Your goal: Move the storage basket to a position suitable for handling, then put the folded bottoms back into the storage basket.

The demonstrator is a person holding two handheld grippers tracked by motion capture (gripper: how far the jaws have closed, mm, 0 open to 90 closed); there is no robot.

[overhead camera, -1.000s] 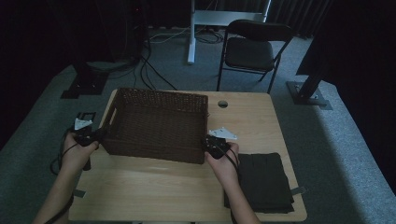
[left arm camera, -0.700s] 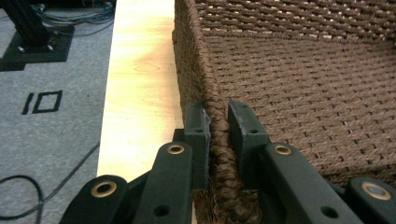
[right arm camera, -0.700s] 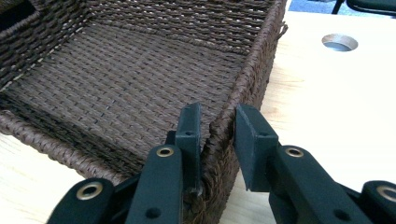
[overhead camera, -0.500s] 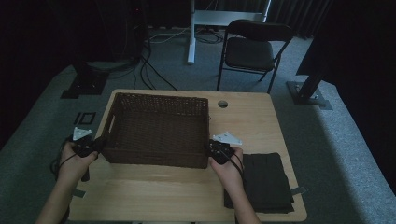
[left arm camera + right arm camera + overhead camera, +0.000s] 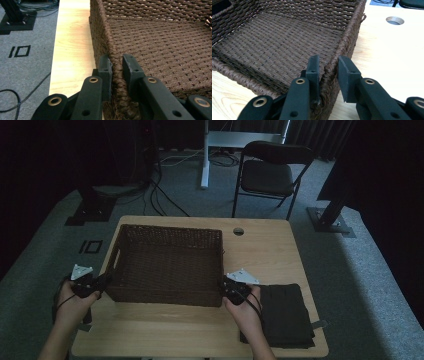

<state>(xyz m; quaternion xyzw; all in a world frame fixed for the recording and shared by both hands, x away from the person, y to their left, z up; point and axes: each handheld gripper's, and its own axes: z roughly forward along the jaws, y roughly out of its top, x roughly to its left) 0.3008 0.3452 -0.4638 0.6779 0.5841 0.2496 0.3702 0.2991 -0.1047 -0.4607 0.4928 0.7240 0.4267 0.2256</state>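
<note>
The scene is dimly lit in the high view, so small detail is hard to make out. Nearest, the person's forearms are cut off by the bottom edge. The left tongs (image 5: 102,282) are clamped on the left wall of the brown wicker basket (image 5: 167,265) near its front corner; in the left gripper view the woven rim (image 5: 113,62) is pinched between the two jaws. The right tongs (image 5: 225,285) are clamped on the basket's right wall near its front corner, with the rim (image 5: 332,67) held between the jaws in the right gripper view.

The basket sits on the left half of the light wooden tabletop (image 5: 265,250). Just beside the right hand (image 5: 245,307) lies a folded dark cloth (image 5: 282,315), perhaps a garment; its lower edge overhangs the tabletop. A round cable hole (image 5: 238,231) is seen farther back. Beyond, a black folding chair (image 5: 272,172) stands on grey carpet. No writing can be read.
</note>
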